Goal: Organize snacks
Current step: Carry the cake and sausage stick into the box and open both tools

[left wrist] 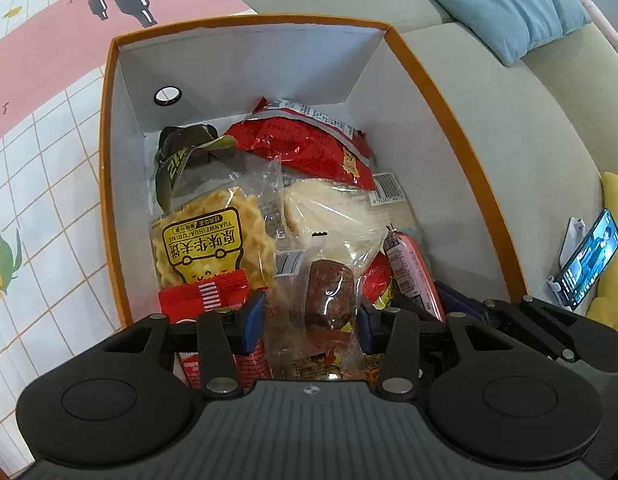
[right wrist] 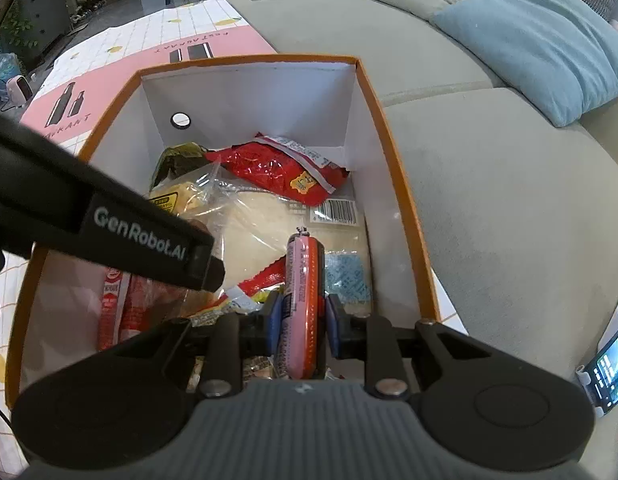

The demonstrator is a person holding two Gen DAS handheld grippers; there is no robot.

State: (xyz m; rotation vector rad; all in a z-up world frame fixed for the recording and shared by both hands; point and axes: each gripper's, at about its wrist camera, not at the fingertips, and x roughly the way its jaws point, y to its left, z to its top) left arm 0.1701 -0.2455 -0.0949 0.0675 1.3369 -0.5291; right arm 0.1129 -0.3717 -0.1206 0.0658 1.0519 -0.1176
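Hovering over the orange box [left wrist: 109, 160], the left hand-held gripper [left wrist: 311, 320] grasps a clear-wrapped brown cake [left wrist: 329, 296] while the right hand-held gripper [right wrist: 303, 326] grasps a pink sausage [right wrist: 303, 280].

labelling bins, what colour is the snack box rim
Orange, with white inner walls; clearest in the right wrist view.

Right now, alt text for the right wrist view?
Right gripper holds a pink sausage stick between its fingers, above an orange-rimmed box of packaged snacks. The left gripper reaches in from the left; grey sofa behind.

Box [right wrist: 393, 184] floor under snack packets; phone [right wrist: 611, 364] cut by right edge.
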